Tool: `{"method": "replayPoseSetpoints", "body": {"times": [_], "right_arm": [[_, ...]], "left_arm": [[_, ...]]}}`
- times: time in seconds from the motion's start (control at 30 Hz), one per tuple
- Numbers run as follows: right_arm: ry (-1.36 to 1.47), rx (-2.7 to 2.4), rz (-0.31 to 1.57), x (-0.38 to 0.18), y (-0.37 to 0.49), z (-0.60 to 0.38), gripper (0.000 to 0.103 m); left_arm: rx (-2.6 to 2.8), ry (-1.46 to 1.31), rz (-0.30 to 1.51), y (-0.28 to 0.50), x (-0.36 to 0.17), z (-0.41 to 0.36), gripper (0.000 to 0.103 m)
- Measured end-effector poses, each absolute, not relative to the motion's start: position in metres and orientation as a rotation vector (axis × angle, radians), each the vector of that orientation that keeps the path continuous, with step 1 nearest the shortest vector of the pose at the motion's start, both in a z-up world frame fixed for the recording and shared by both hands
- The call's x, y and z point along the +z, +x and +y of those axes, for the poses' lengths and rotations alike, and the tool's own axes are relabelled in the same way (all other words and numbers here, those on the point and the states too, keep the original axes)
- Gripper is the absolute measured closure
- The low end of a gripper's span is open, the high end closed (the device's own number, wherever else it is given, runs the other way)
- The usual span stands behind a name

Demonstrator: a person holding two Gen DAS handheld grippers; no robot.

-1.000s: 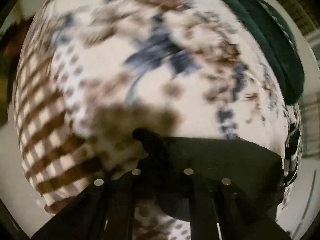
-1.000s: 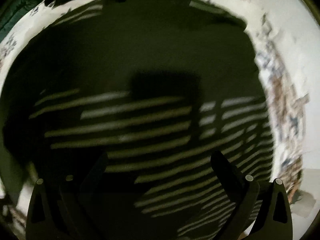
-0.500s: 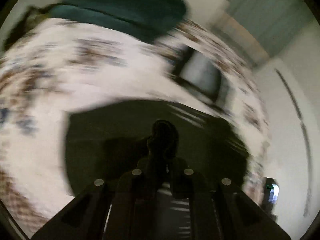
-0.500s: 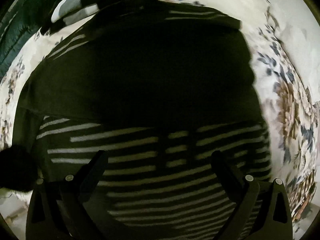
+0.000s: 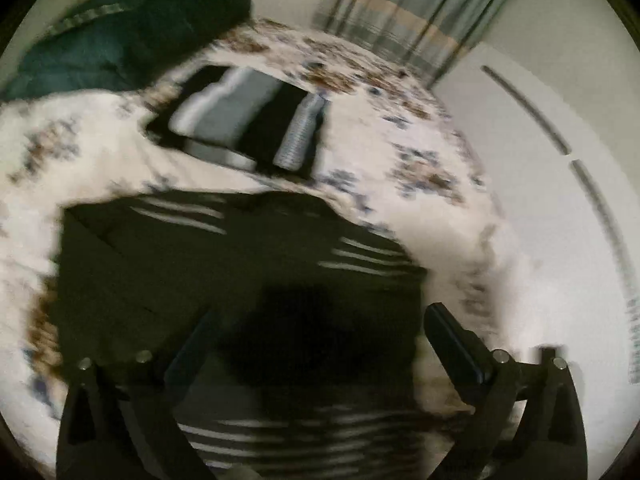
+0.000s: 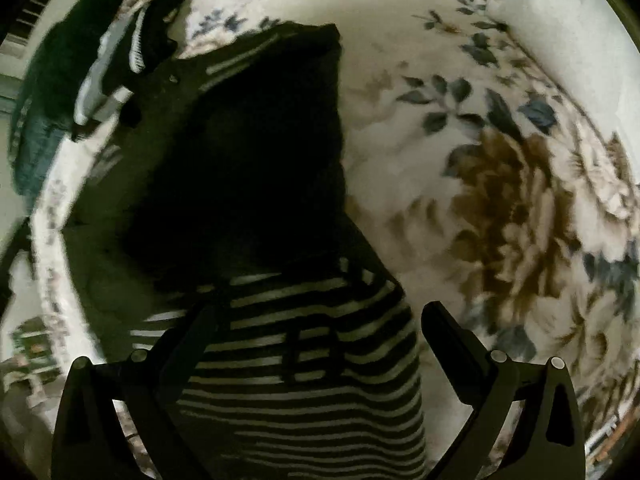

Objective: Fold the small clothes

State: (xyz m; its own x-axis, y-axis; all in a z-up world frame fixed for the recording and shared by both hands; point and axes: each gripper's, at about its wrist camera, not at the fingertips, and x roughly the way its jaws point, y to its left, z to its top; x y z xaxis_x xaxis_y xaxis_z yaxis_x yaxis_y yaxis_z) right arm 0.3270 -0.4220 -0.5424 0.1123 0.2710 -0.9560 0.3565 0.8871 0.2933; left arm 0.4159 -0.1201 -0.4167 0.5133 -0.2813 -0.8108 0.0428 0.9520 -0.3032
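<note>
A dark garment with thin white stripes (image 5: 224, 264) lies folded on the floral bedspread (image 5: 400, 148). In the left wrist view it fills the lower middle, and my left gripper (image 5: 320, 328) is open just above it, holding nothing. In the right wrist view the same garment (image 6: 288, 360) runs from the lower middle up to the top left. My right gripper (image 6: 316, 328) is open over its striped end, empty.
A folded black, grey and white striped garment (image 5: 244, 120) lies on the bed beyond the dark one. A dark green folded blanket (image 5: 120, 32) sits at the far left. A curtain (image 5: 404, 12) and white wall stand behind the bed. The bed edge is at right.
My left gripper was shut on a corner of the dark garment; it carried it over, let go and now stands open. The right gripper stayed open and shifted toward the striped end.
</note>
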Motion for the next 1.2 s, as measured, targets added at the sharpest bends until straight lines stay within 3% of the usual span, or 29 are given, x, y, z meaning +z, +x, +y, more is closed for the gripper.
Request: {"method": "replayPoseSetpoints", "body": {"times": [0.27,0.43,0.5,0.53,0.57,0.77,0.93,1.13,1.17,1.2], "right_arm": [[0.691,0.144,1.411,-0.544,0.373,-0.400,0.002],[0.593,0.130,1.471,-0.572,0.413,-0.351,0.022],[0.556,0.114,1.522,-0.596,0.426,-0.338,0.055],[0.526,0.099,1.517,-0.599,0.429,-0.334,0.067],[0.497,0.087,1.494,-0.596,0.429,-0.332,0.095],[0.364,0.076,1.315,-0.529,0.417,-0.336,0.095],[0.354,-0.018,1.253,-0.497,0.417,-0.386,0.095],[0.390,-0.105,1.365,-0.540,0.438,-0.435,0.094],[0.395,-0.100,1.422,-0.555,0.442,-0.439,0.092],[0.403,-0.107,1.453,-0.562,0.444,-0.442,0.082]], "left_arm": [[0.221,-0.103,1.043,0.389,-0.429,0.004,0.000],[0.401,-0.120,1.040,0.366,-0.437,0.064,0.000],[0.456,-0.124,1.043,0.362,-0.438,0.077,0.000],[0.475,-0.116,1.046,0.363,-0.438,0.077,0.000],[0.511,-0.099,1.048,0.364,-0.438,0.079,0.000],[0.478,-0.180,1.005,0.381,-0.435,0.081,0.000],[0.381,-0.227,1.082,0.411,-0.455,0.070,0.000],[0.331,-0.071,1.198,0.451,-0.500,0.036,0.000],[0.333,-0.028,1.221,0.458,-0.510,0.031,0.000],[0.333,0.004,1.240,0.463,-0.518,0.028,0.000]]}}
